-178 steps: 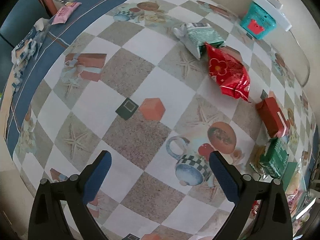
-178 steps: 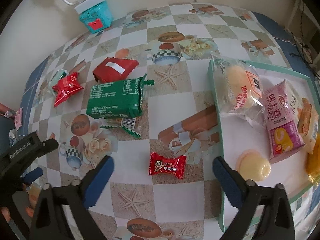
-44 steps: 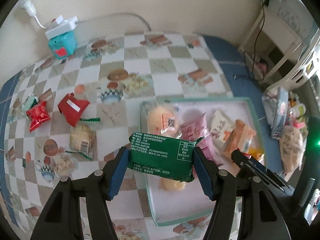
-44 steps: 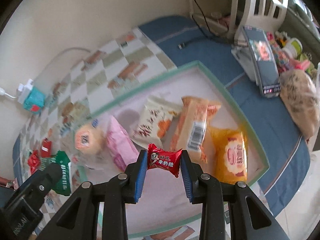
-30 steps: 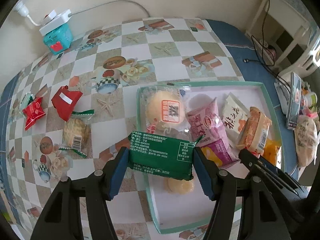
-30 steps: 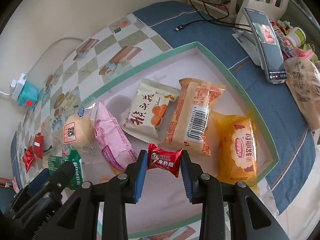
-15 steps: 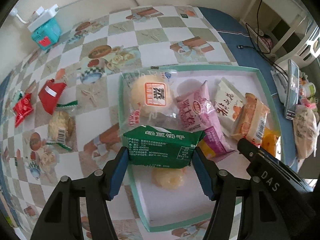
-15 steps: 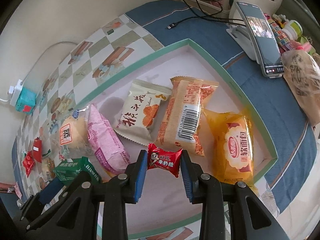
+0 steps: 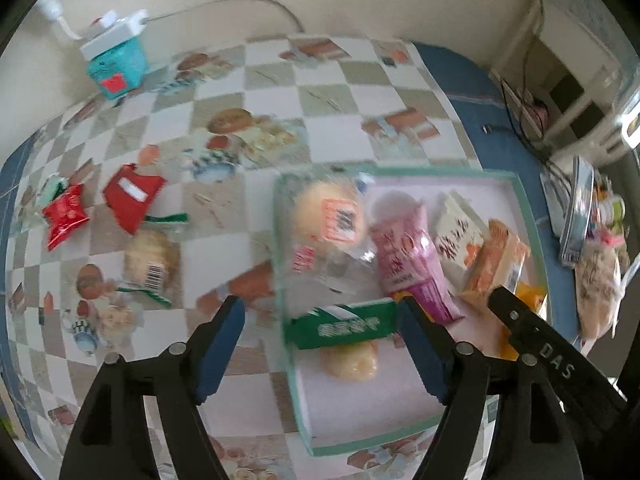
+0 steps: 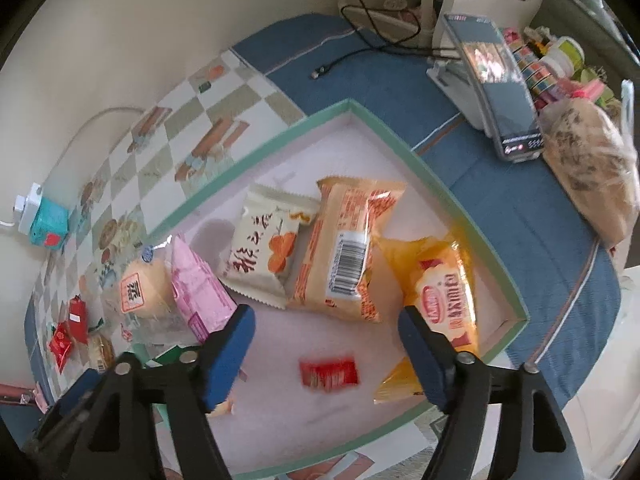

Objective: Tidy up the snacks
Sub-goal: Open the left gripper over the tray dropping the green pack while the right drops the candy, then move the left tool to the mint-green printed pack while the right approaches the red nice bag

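The left gripper (image 9: 320, 334) is being opened; the green pack (image 9: 344, 327) is seen between its jaws, clear of the left pad and close against the right one, over the tray (image 9: 524, 200). The right gripper (image 10: 326, 340) is being opened too; the red candy (image 10: 329, 372) is blurred just below its jaws, touched by neither, over the tray floor.

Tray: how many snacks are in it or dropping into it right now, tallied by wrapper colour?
pink pack: 1
cream pack: 1
orange pack: 1
yellow pack: 1
red candy: 1
green pack: 1
clear-wrapped bun: 1
pale jelly cup: 1
Total: 8
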A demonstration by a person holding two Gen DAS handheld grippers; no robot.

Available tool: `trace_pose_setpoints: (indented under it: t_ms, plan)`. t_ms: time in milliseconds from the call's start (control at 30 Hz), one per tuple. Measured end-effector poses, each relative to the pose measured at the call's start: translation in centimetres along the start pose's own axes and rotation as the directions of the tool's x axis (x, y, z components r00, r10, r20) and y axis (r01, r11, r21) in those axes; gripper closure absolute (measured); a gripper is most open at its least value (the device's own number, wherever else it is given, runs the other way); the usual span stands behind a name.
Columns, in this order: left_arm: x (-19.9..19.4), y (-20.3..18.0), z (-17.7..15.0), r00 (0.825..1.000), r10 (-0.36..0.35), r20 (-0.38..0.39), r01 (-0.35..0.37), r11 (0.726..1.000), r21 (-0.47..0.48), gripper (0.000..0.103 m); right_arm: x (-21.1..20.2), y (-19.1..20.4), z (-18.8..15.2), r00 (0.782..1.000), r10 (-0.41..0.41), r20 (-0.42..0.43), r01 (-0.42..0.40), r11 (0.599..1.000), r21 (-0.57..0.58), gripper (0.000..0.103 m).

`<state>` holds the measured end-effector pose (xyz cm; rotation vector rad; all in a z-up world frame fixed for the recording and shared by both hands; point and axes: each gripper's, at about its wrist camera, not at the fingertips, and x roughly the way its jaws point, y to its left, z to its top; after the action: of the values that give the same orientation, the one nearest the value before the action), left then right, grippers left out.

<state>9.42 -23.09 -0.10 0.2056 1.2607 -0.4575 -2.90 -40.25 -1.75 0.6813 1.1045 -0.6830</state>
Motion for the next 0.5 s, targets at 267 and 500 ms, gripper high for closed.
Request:
trace_pose_setpoints:
  t_ms: [267, 500]
  plan:
    - [-3.5, 6.9, 1.1, 0.984, 0.136, 0.117, -0.111, 0.974, -0.198, 0.003, -2.4, 1.8, 0.1, 0.997, 0.019, 0.072, -0.016, 0.999, -0.047, 0.0]
    - [-5.0, 15.4, 0.4, 0.977, 0.174, 0.123, -0.113, 0.913, -0.393, 0.003, -2.5, 5.0, -1.0, 0.997, 0.032, 0.071, -0.023, 0.992, -0.124, 0.0]
